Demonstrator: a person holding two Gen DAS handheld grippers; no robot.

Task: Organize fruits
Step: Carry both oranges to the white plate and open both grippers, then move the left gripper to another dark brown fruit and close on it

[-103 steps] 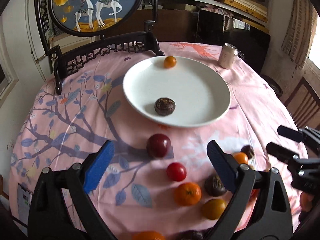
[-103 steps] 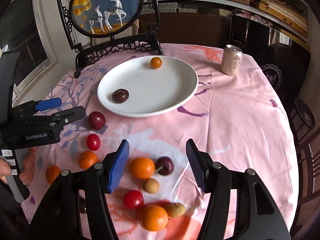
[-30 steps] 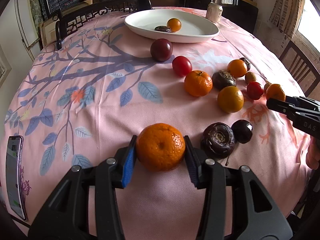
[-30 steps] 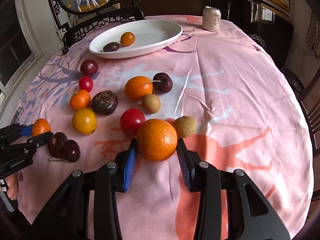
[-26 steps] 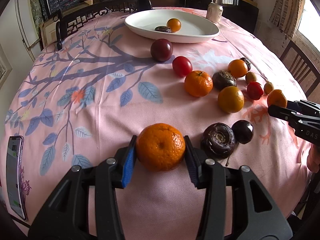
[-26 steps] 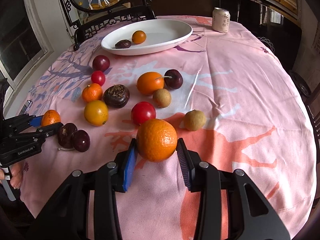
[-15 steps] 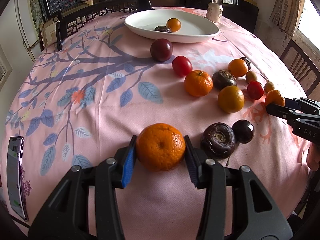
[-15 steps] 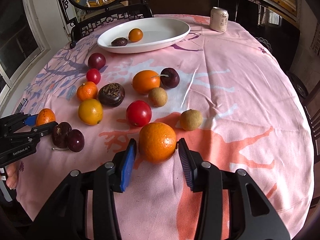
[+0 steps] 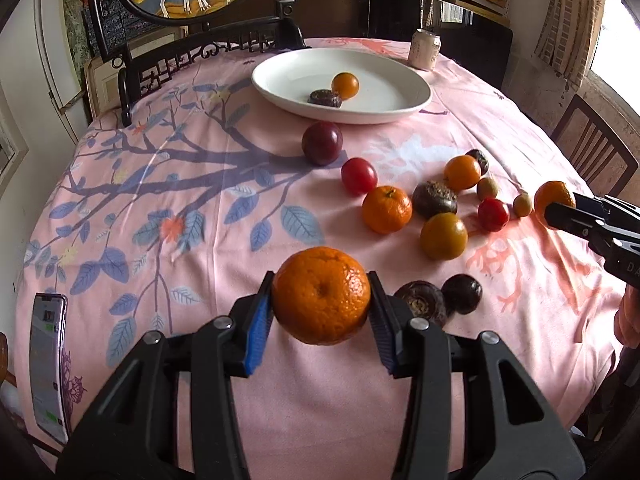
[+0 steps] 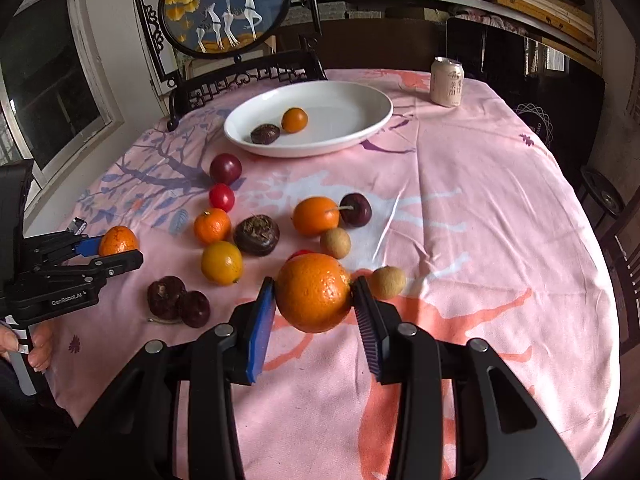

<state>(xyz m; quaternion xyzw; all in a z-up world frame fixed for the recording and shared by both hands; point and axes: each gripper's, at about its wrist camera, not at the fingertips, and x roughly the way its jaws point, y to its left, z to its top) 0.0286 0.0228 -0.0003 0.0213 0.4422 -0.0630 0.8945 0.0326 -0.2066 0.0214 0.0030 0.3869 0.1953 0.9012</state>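
the left gripper (image 9: 321, 322) was clamped on a mandarin (image 9: 321, 295), both blue pads pressed to its sides, the fruit held clear above the pink tablecloth (image 9: 192, 216) of the table. a phone (image 9: 48, 364) lay at the table's left edge. just right of the held mandarin sat two dark fruits (image 9: 438, 300). farther back stood the white plate (image 9: 400, 80), holding a small orange fruit (image 9: 345, 85) and a dark fruit (image 9: 325, 98) side by side. loose fruits lay between plate and grippers: a plum (image 9: 322, 143), a red tomato (image 9: 359, 176) and a tangerine (image 9: 387, 209). the right gripper (image 10: 314, 310) was closed on an orange (image 10: 314, 292), lifted off the cloth, with a longan (image 10: 387, 282) just beside it. a can (image 10: 447, 81) stood beyond the plate.
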